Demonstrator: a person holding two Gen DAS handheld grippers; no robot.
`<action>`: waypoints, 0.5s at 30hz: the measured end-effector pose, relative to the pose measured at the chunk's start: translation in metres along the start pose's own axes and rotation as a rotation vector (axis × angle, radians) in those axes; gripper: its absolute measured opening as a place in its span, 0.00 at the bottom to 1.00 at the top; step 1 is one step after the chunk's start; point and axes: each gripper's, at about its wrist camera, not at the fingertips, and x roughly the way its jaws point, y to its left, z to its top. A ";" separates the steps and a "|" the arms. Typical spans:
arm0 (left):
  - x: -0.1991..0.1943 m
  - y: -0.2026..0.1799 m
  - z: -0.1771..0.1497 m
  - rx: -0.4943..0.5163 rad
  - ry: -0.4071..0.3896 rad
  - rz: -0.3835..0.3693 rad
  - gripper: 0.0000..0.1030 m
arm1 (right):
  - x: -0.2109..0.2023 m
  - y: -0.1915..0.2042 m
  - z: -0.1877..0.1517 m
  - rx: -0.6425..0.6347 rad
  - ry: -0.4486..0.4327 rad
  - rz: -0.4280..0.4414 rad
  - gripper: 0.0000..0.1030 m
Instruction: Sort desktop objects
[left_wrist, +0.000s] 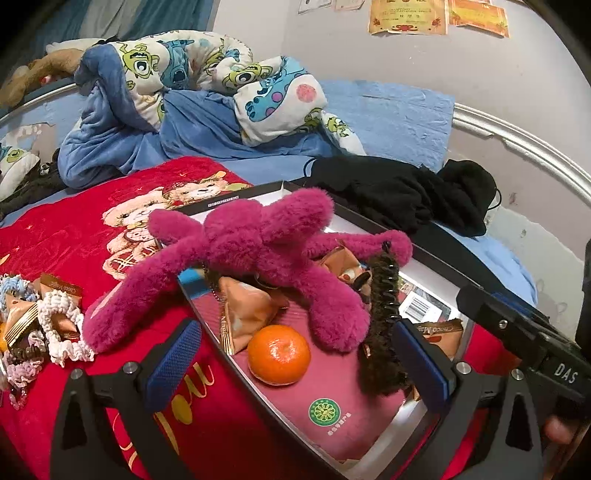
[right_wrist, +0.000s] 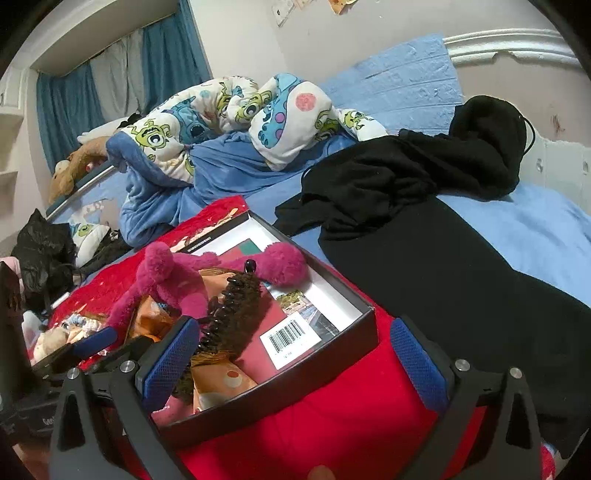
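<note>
An open box (left_wrist: 436, 254) (right_wrist: 332, 354) lies on a red blanket. In it are a magenta plush toy (left_wrist: 255, 251) (right_wrist: 173, 277), an orange tangerine (left_wrist: 279, 354), a brown hair claw clip (left_wrist: 384, 314) (right_wrist: 232, 310) and orange snack packets (left_wrist: 247, 314) (right_wrist: 218, 380). My left gripper (left_wrist: 299, 373) is open and empty, its fingers either side of the tangerine and the box's near left wall. My right gripper (right_wrist: 295, 358) is open and empty over the box's near right corner. The right gripper also shows in the left wrist view (left_wrist: 524, 332).
Crocheted scrunchies (left_wrist: 62, 325) and more snack packets (left_wrist: 59, 291) lie on the red blanket (left_wrist: 74, 229) left of the box. Black clothes (right_wrist: 424, 206) lie right of and behind the box. A cartoon duvet (left_wrist: 192, 74) is bunched at the back.
</note>
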 end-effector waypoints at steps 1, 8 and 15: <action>0.000 0.000 0.000 0.001 0.004 0.002 1.00 | 0.000 0.001 0.000 -0.003 0.000 0.003 1.00; 0.003 -0.003 0.001 0.010 0.007 0.012 1.00 | -0.003 0.004 -0.002 -0.025 -0.001 0.014 1.00; 0.000 -0.006 0.002 0.028 0.010 0.033 1.00 | -0.009 0.009 -0.004 -0.063 -0.015 0.004 1.00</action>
